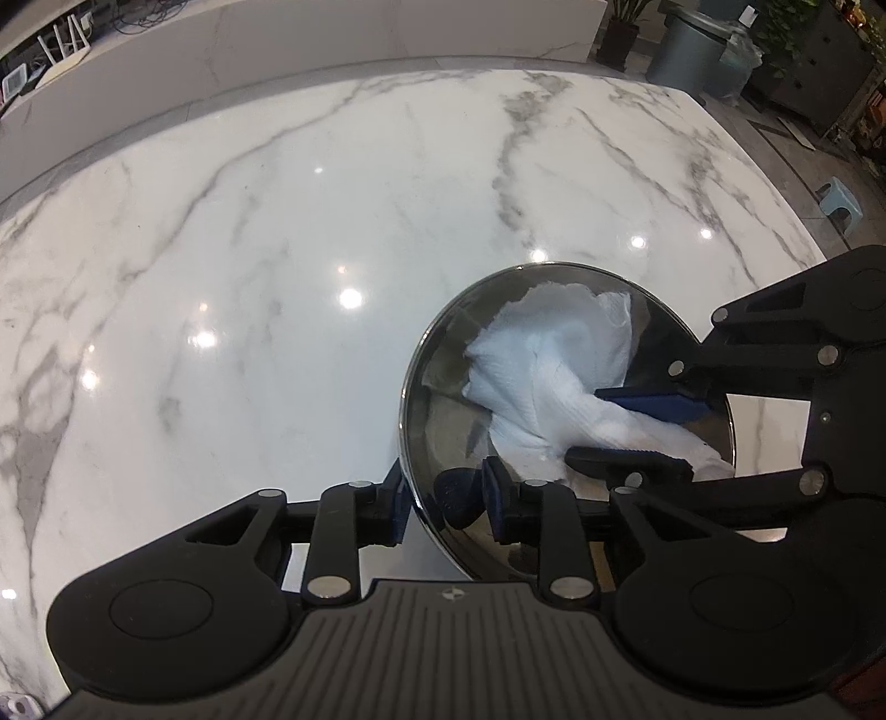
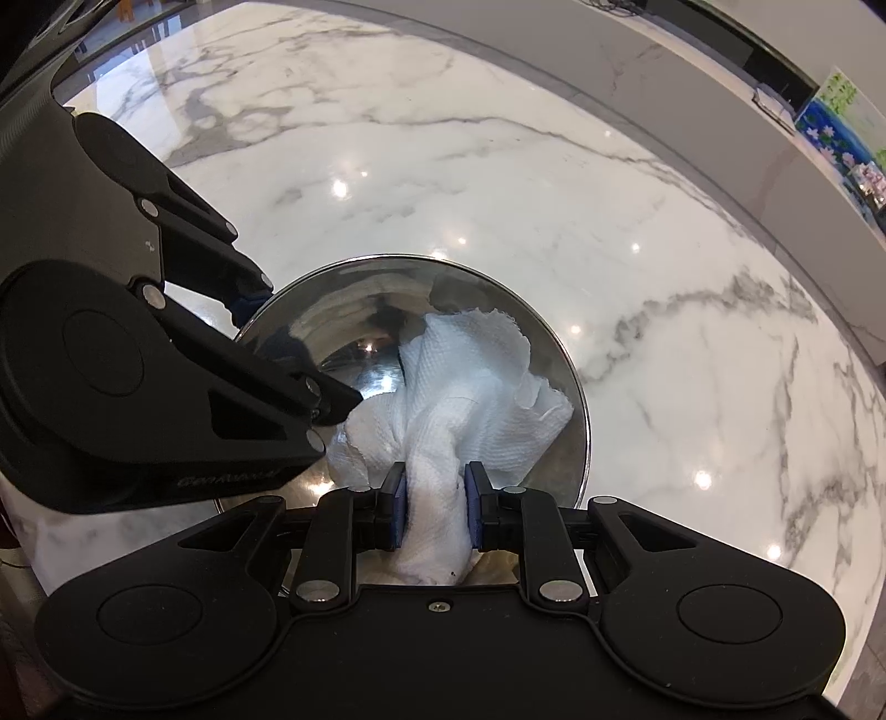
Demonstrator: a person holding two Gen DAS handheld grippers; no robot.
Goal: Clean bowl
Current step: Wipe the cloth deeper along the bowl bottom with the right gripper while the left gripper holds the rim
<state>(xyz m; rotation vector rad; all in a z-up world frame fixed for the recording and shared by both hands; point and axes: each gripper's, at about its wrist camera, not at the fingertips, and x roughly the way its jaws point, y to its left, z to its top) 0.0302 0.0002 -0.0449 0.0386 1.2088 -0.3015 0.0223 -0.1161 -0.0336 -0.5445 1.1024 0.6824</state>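
A shiny steel bowl (image 1: 443,426) (image 2: 343,321) stands on the white marble table (image 1: 277,249). A crumpled white paper towel (image 1: 554,354) (image 2: 476,387) lies inside it. My right gripper (image 2: 434,504) (image 1: 637,432) reaches into the bowl from the near right and is shut on a twisted end of the towel. My left gripper (image 1: 443,498) (image 2: 299,349) straddles the bowl's near left rim, one blue pad outside and one inside. The inner pad stands off the wall, so the jaws are open around the rim.
A raised white ledge (image 1: 332,50) runs along the far side of the table. Beyond the table's right edge the left wrist view shows a small pale stool (image 1: 836,194), a grey bin (image 1: 692,50) and potted plants. A colourful box (image 2: 836,122) sits on the ledge.
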